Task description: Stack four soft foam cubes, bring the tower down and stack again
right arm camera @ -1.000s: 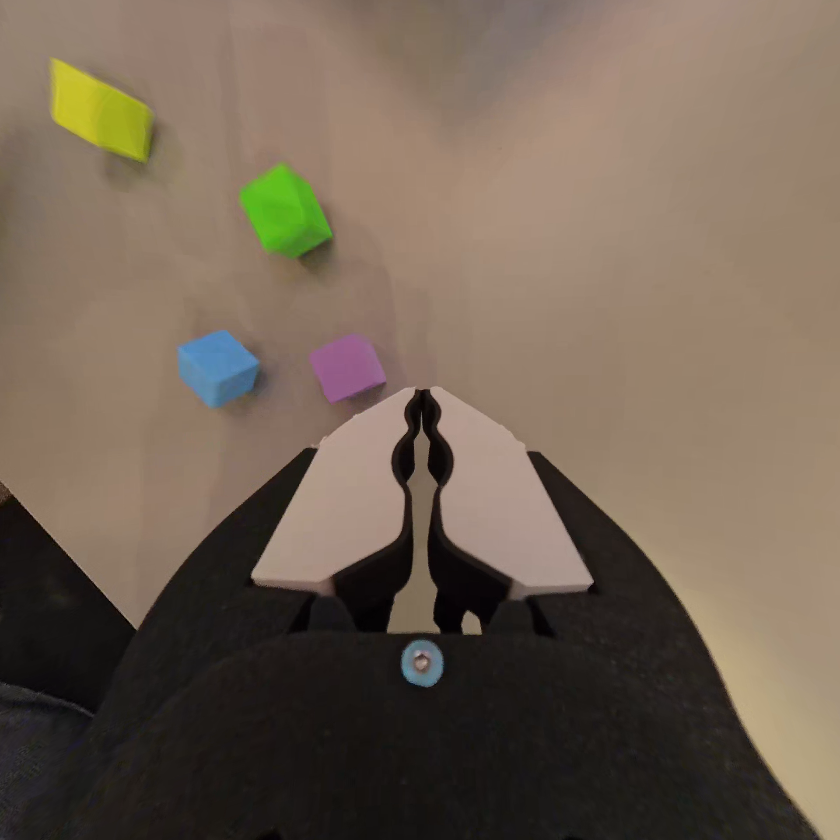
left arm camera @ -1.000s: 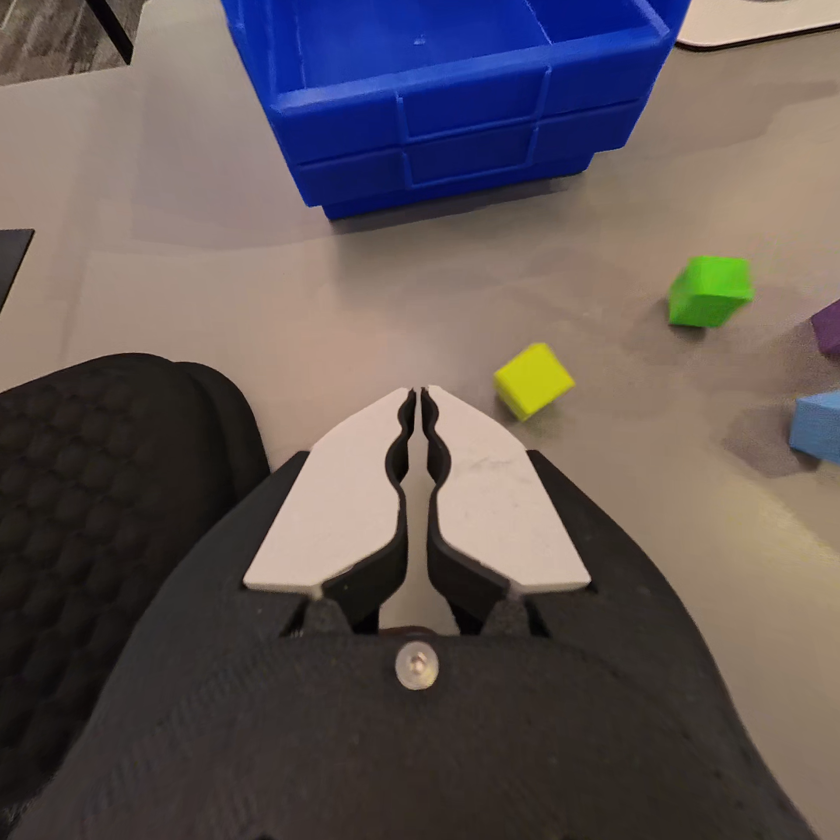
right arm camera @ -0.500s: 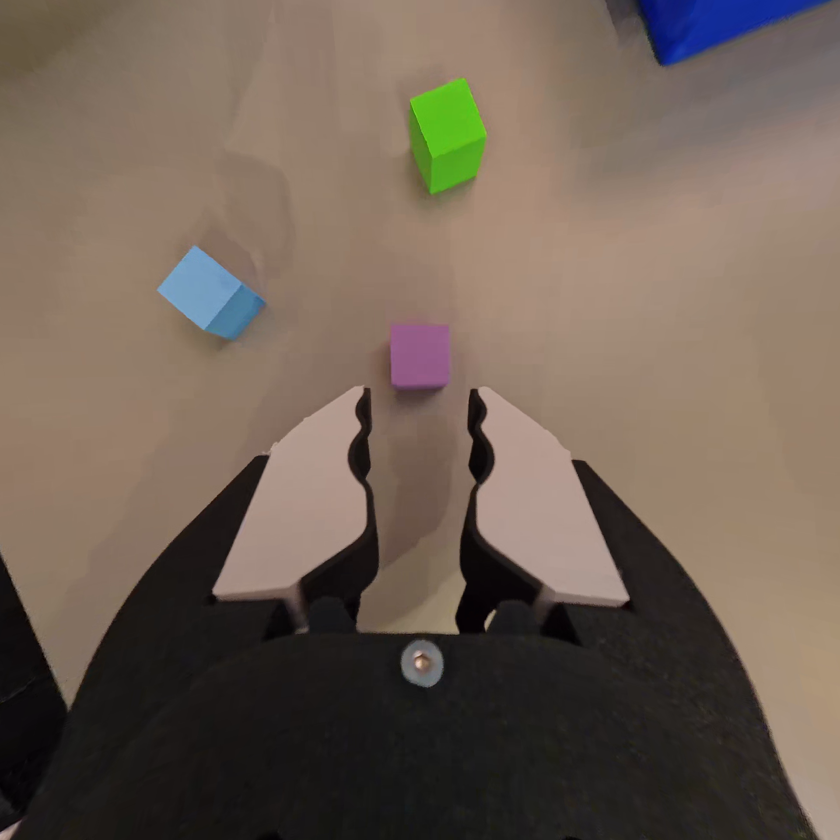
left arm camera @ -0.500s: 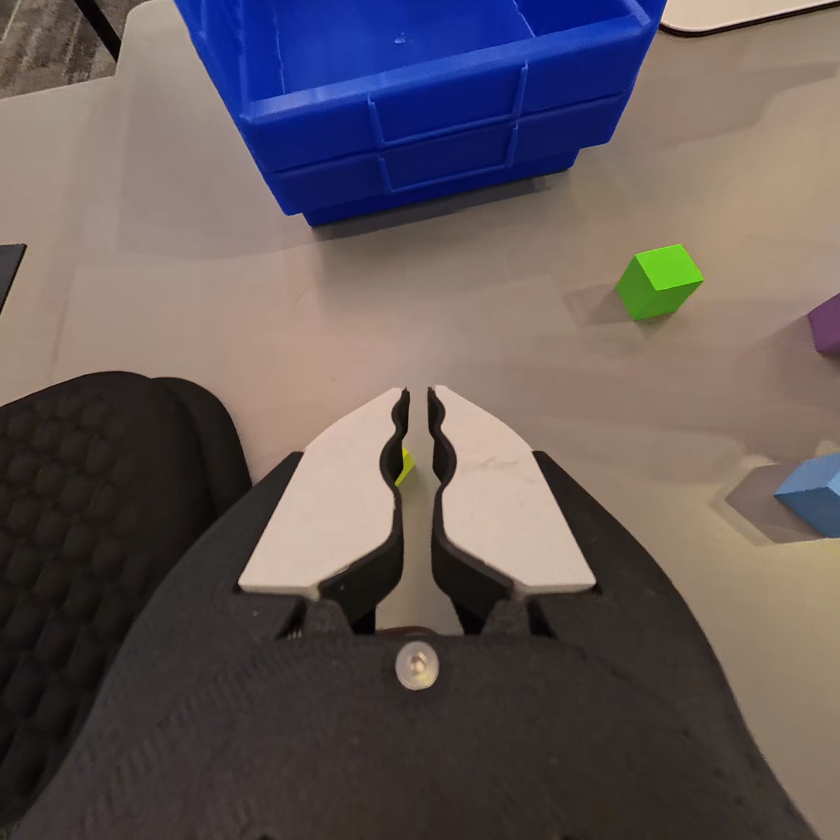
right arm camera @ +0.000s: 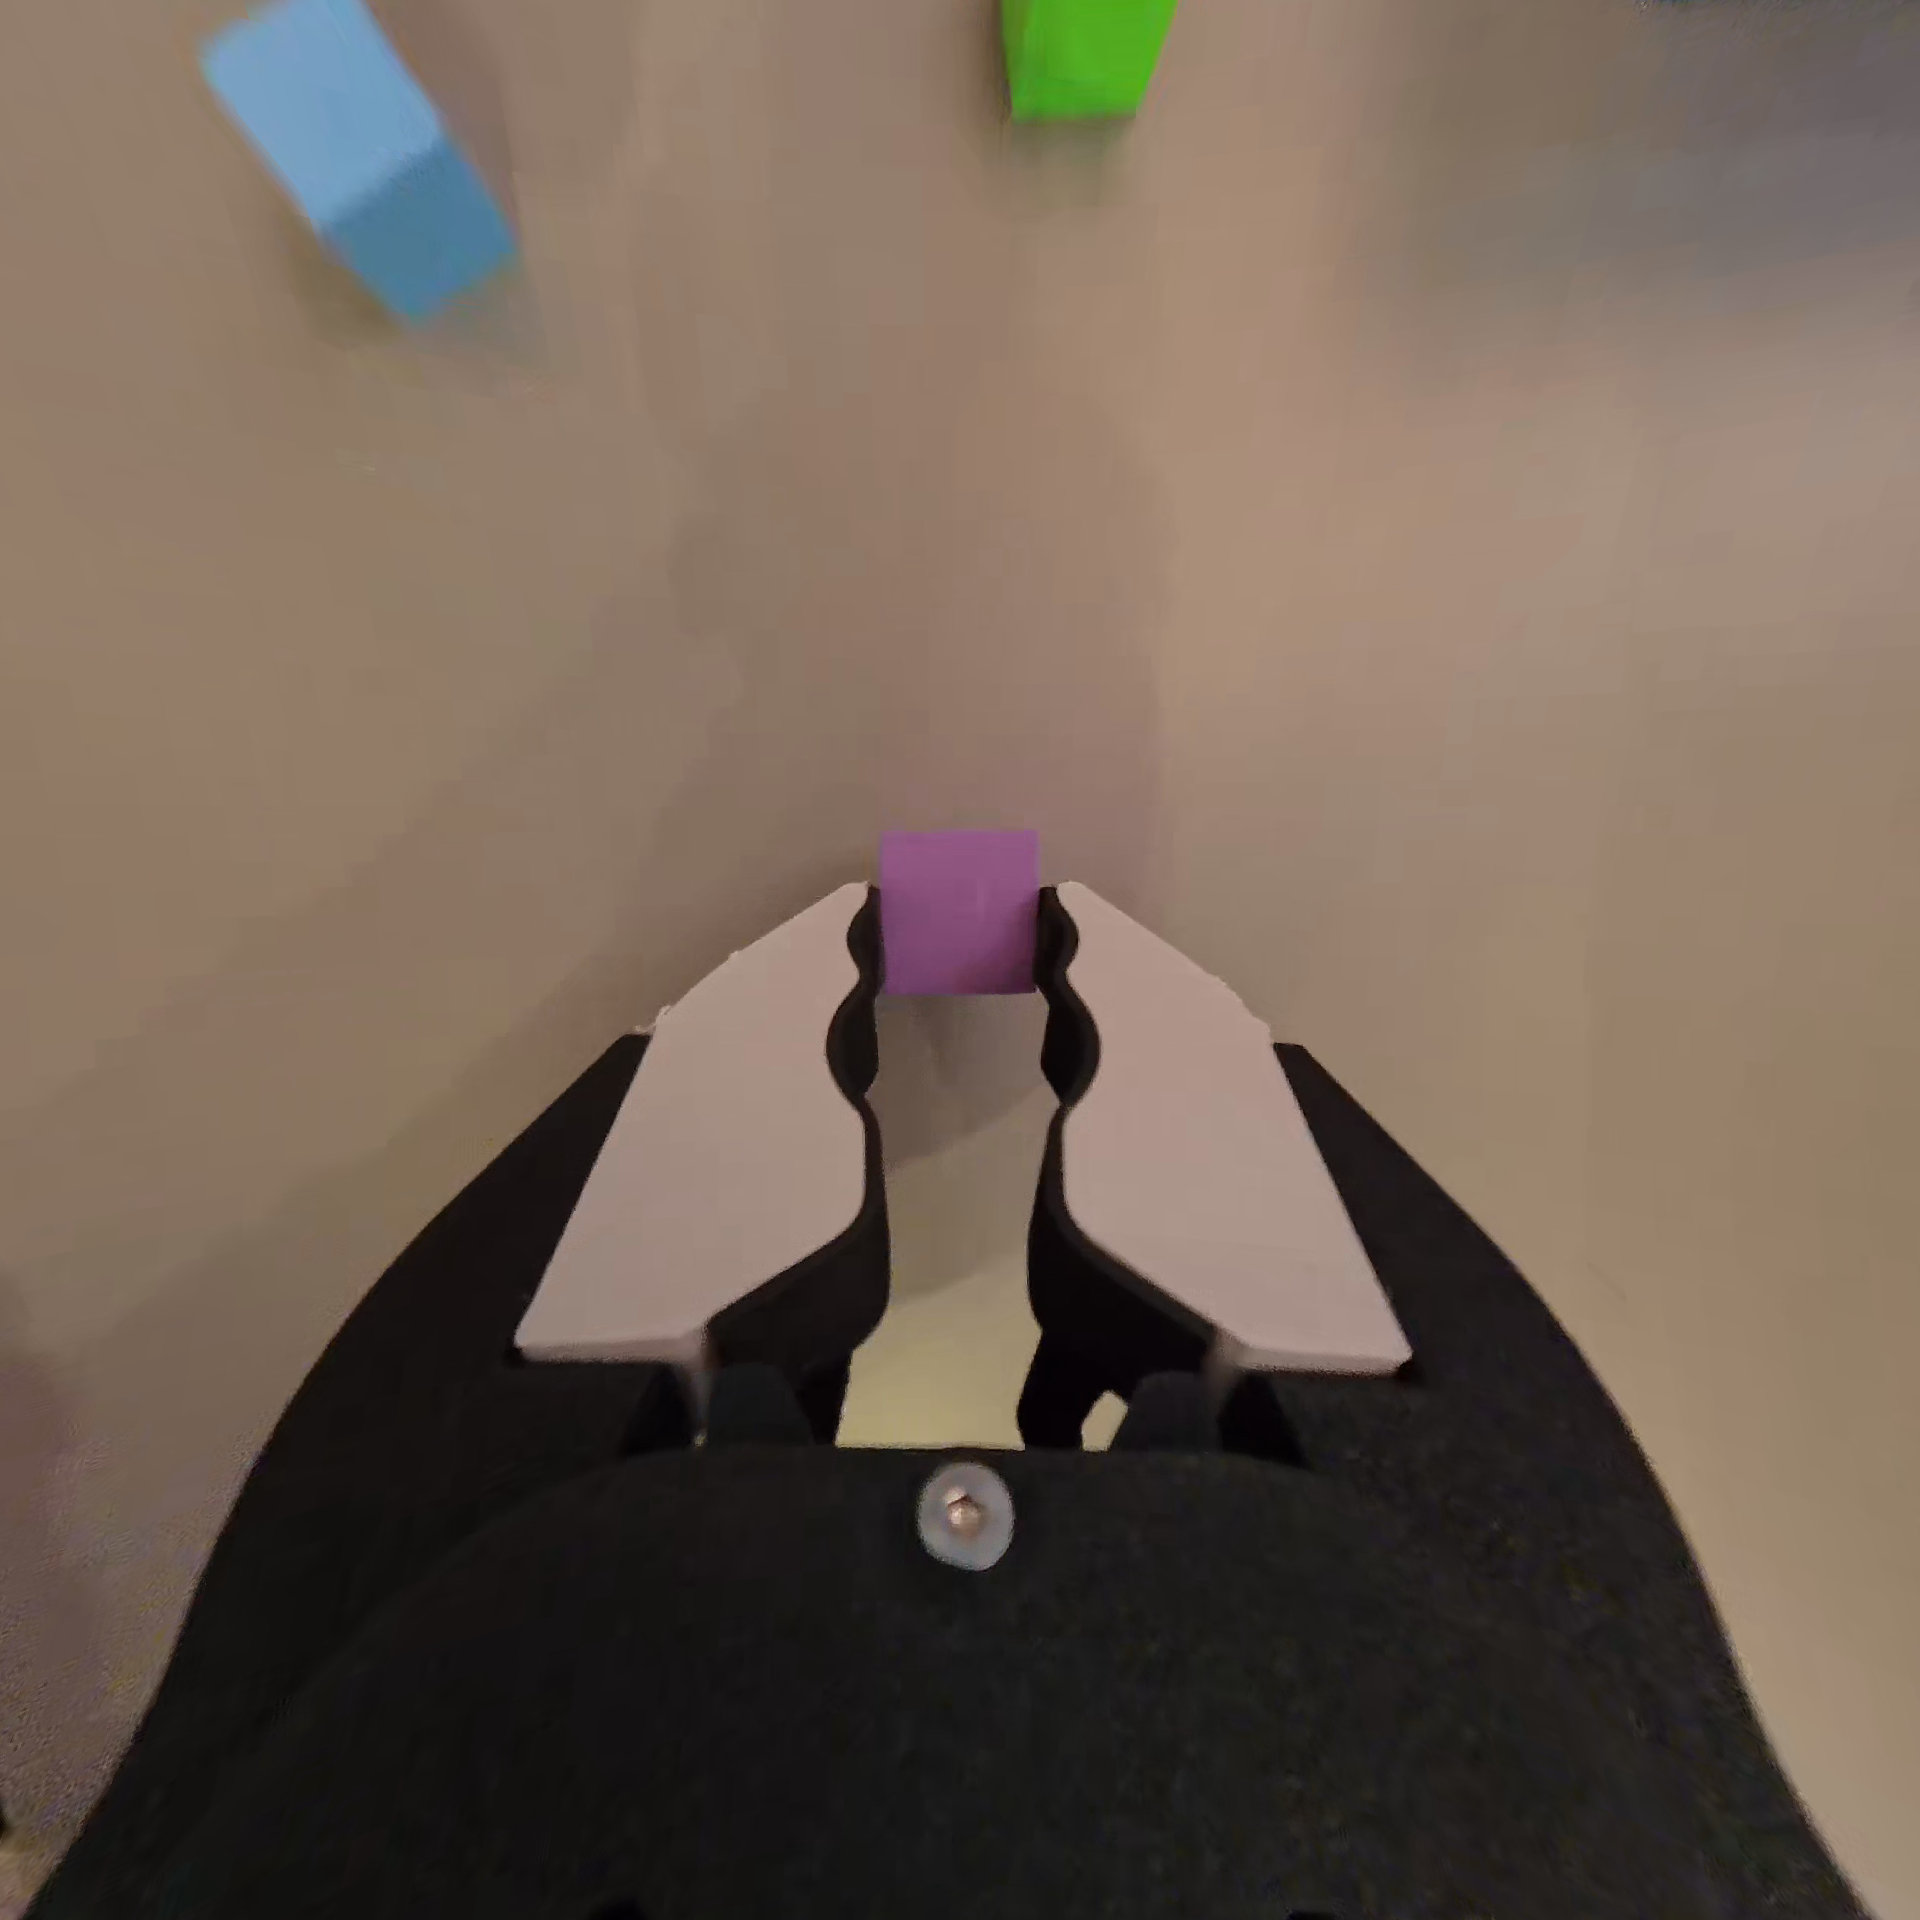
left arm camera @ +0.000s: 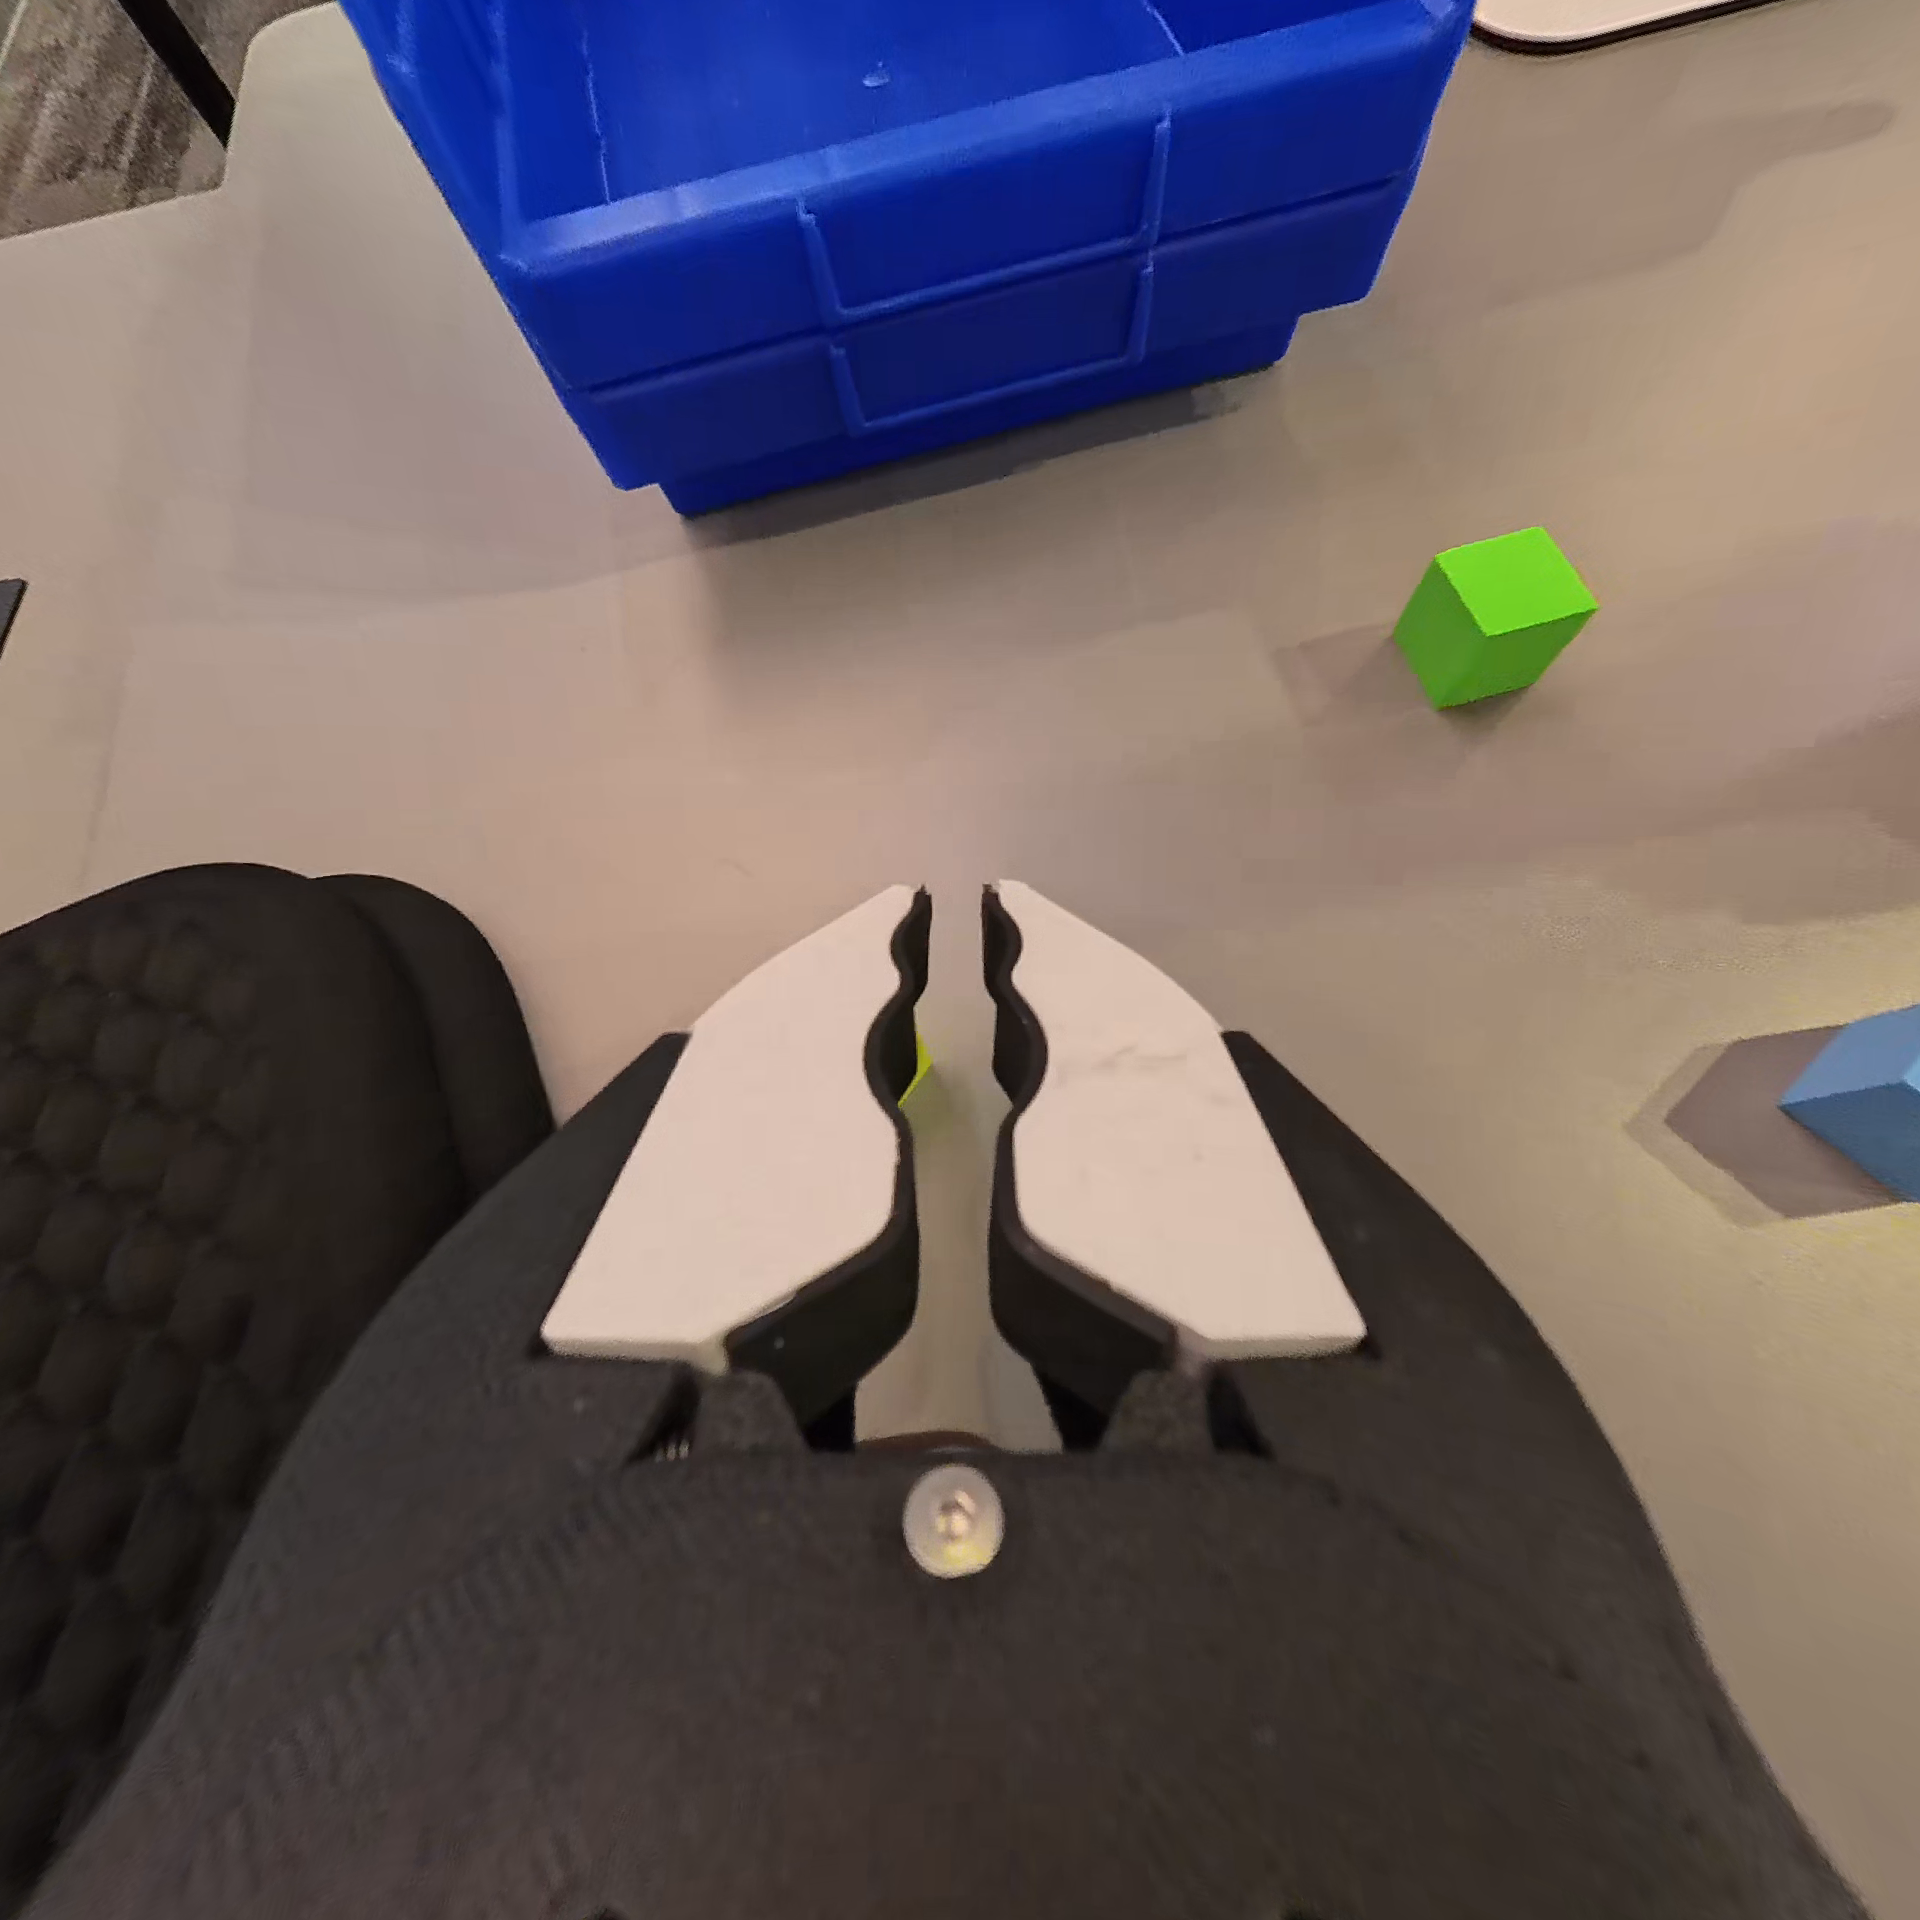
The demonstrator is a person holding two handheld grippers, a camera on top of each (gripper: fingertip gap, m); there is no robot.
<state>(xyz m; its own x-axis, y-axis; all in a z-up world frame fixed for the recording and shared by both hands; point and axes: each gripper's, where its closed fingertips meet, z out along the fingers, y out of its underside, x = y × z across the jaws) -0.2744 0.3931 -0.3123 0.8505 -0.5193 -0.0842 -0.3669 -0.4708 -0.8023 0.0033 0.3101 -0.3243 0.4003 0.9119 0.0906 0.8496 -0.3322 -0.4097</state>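
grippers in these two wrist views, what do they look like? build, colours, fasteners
Both match: left gripper and right gripper have a matte black, textured, flared body, two flat off-white fingers tapering to points, black wavy inner pads, and one silver screw centred at the base. No cables or markings visible.

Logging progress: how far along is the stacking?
Nothing is stacked: green cube and blue cube lie apart on the table. In hand: the right hand-held gripper clamps the purple cube. Left: the whole tower.
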